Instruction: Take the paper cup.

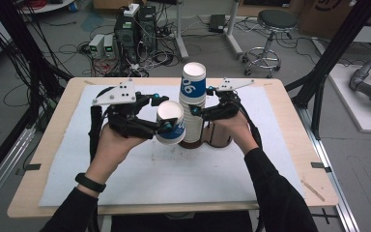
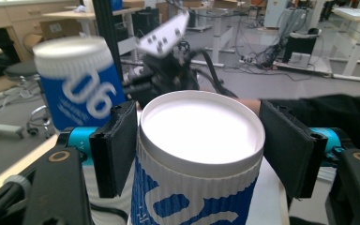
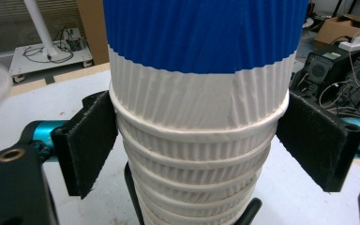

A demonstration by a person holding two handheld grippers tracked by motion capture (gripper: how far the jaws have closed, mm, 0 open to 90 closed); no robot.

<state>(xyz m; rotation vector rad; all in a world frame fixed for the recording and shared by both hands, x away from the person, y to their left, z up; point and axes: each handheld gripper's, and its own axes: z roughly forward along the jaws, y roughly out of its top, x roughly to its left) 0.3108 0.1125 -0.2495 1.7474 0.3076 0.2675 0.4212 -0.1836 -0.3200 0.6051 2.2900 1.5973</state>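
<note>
1. Now the left gripper (image 1: 163, 112) has its fingers (image 2: 116, 149) closed on one paper cup (image 1: 170, 122), at 9 o'clock of the cup stack (image 1: 192, 104).
2. The right gripper (image 1: 202, 103) clasps the stack at mid-desk (image 1: 125, 179); its left pad touches, and the right pad's contact can't be told.
3. Next, likely: set the cup down apart.
4. Count: one loose cup, one stack, two grippers.

Robotics lab: desktop computers (image 1: 135, 26) on floor amid tangled cables (image 1: 77, 48), swivel stool (image 1: 270, 36), black frame struts (image 1: 333, 53) around table (image 1: 53, 159), workbenches (image 2: 351, 28) behind.
</note>
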